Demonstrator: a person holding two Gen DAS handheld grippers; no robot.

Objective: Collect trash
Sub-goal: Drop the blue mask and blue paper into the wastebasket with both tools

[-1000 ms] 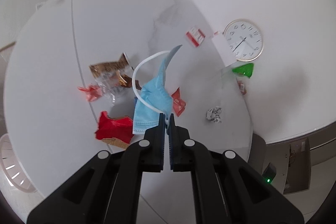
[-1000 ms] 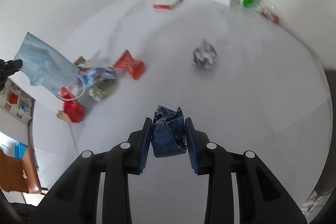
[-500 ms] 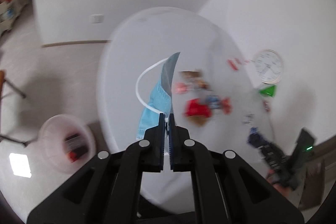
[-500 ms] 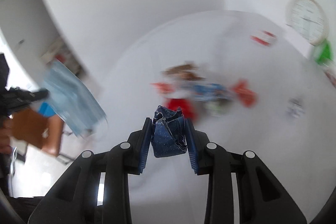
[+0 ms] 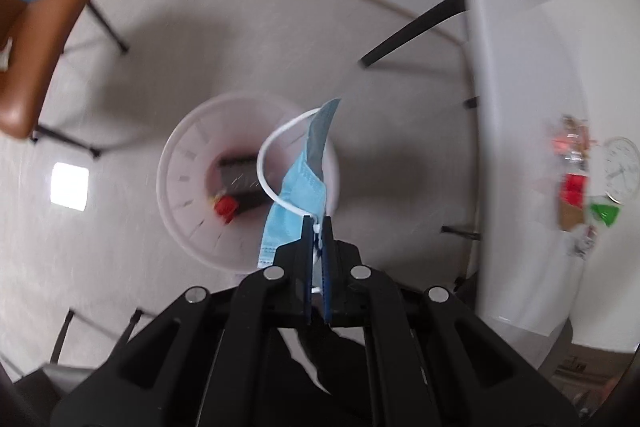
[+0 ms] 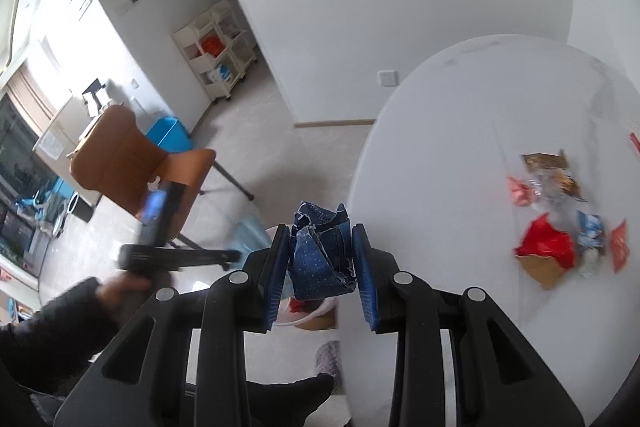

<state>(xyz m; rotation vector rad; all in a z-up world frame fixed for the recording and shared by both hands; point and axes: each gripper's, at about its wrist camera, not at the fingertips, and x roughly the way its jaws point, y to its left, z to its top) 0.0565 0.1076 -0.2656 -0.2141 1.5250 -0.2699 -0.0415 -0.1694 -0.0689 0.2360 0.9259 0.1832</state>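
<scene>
Trash: a blue face mask (image 5: 298,195) hangs from the left gripper (image 5: 317,227), whose jaws are clenched on the mask's edge and its white ear loop (image 5: 267,163). Mask dangles directly over the pale pink wastebasket (image 5: 180,183) on the floor. Inside the basket: a dark wrapper and a red scrap, both blurred, so exact kind is uncertain.

Right gripper (image 6: 320,255) clamps a crumpled dark blue dotted wrapper (image 6: 320,259) between its blue pads; this piece is above the basket's near side, with a bit of the basket's rim (image 6: 298,319) showing below it.

White table (image 6: 440,187) stands beside the basket. On its top, away from the basket: a red wrapper (image 6: 546,245), a brown-and-clear wrapper (image 6: 548,167), a small pink piece (image 6: 518,189), a blue-white packet (image 6: 590,229).

A hand (image 6: 120,287) in a dark sleeve holds the left gripper's handle, left of the basket. Brown chair (image 6: 132,163) stands beyond the basket on the floor.
</scene>
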